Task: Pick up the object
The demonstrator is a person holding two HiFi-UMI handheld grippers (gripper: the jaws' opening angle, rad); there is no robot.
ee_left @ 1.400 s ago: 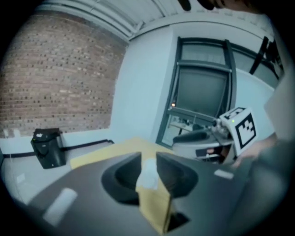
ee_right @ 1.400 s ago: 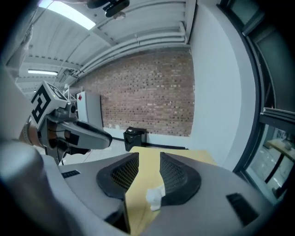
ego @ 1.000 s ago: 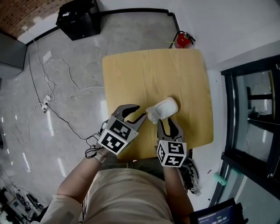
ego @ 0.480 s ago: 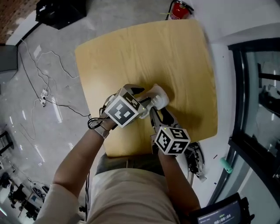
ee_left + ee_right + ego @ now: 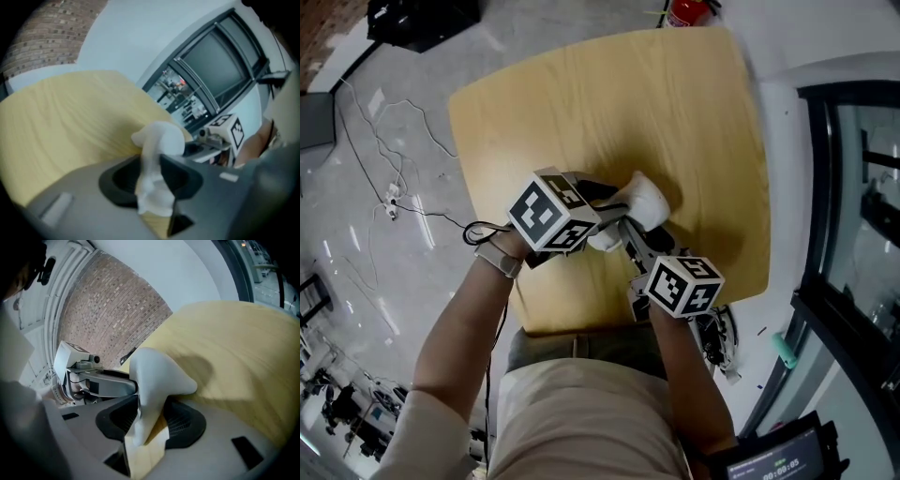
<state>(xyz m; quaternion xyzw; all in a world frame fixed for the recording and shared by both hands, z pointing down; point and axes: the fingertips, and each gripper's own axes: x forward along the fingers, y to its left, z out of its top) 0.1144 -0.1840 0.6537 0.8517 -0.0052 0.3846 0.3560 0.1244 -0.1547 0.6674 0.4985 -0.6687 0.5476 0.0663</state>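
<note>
A soft white object (image 5: 644, 198), bulbous at one end and pinched thin at the other, hangs just above the square wooden table (image 5: 609, 103). My left gripper (image 5: 605, 202) comes at it from the left; its jaws are closing, with the thin part of the white object (image 5: 157, 140) squeezed between the dark pads (image 5: 180, 176). From the near side my right gripper (image 5: 628, 230) is shut on the same white object (image 5: 154, 376). Each gripper's marker cube shows in the other's view.
A red fire extinguisher (image 5: 684, 9) stands beyond the table's far edge. A black box (image 5: 422, 19) and loose cables (image 5: 384, 159) lie on the grey floor at the left. A dark glass door frame (image 5: 853, 187) runs along the right.
My left gripper has swung right from the table's near edge and closed onto the white object. The right gripper has kept its hold on it.
</note>
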